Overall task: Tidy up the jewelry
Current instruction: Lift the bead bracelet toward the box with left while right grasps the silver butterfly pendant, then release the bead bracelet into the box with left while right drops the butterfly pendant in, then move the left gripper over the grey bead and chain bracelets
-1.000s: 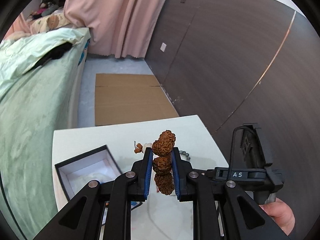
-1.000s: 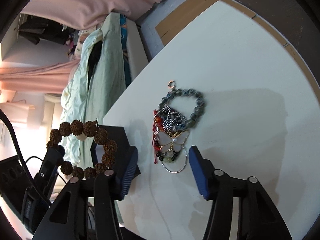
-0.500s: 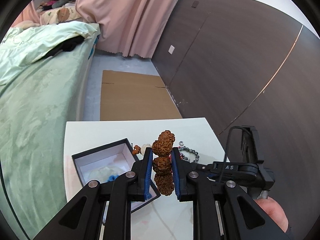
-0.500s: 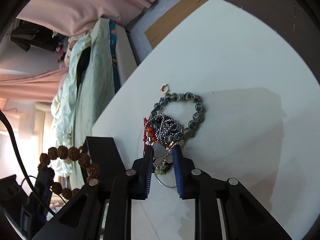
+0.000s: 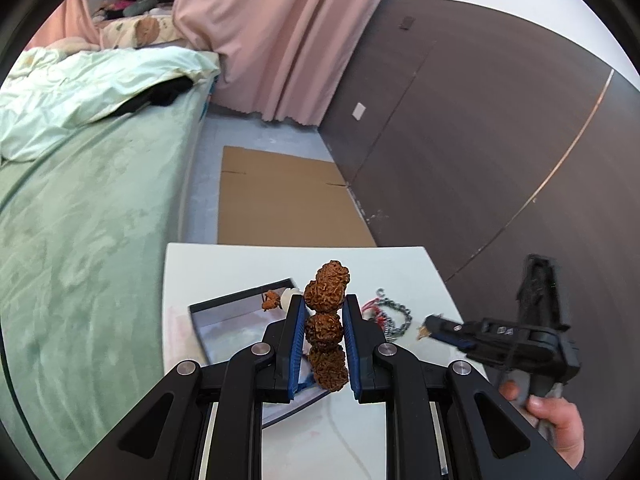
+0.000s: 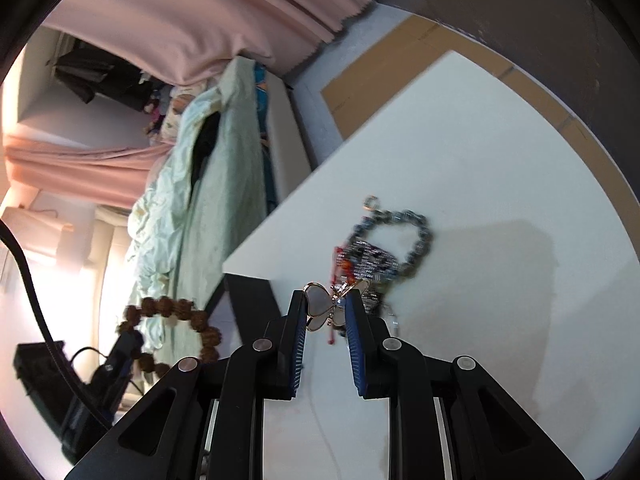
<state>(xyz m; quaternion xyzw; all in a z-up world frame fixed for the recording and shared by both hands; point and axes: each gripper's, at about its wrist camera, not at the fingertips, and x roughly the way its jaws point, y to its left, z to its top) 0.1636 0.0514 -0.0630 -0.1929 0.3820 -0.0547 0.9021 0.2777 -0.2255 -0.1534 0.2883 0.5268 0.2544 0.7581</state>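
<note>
My left gripper (image 5: 322,322) is shut on a bracelet of big brown wrinkled beads (image 5: 325,322) and holds it above the open black jewelry box (image 5: 224,320) with a white lining. The bracelet also shows in the right wrist view (image 6: 176,332). My right gripper (image 6: 325,310) is shut on a pearly butterfly brooch (image 6: 328,310), lifted just off the jewelry pile (image 6: 372,260) on the white table (image 6: 500,184). The pile holds a grey bead bracelet (image 6: 416,232), a silver chain and red bits. The right gripper also shows in the left wrist view (image 5: 430,326).
A bed with a green cover (image 5: 80,208) runs along the left of the table. Flat cardboard (image 5: 280,204) lies on the floor beyond it. A dark wood wall (image 5: 500,152) stands on the right, pink curtains (image 5: 272,40) at the back.
My right gripper closed on the butterfly brooch and raised it from the pile. My left gripper carried the brown bead bracelet over the box.
</note>
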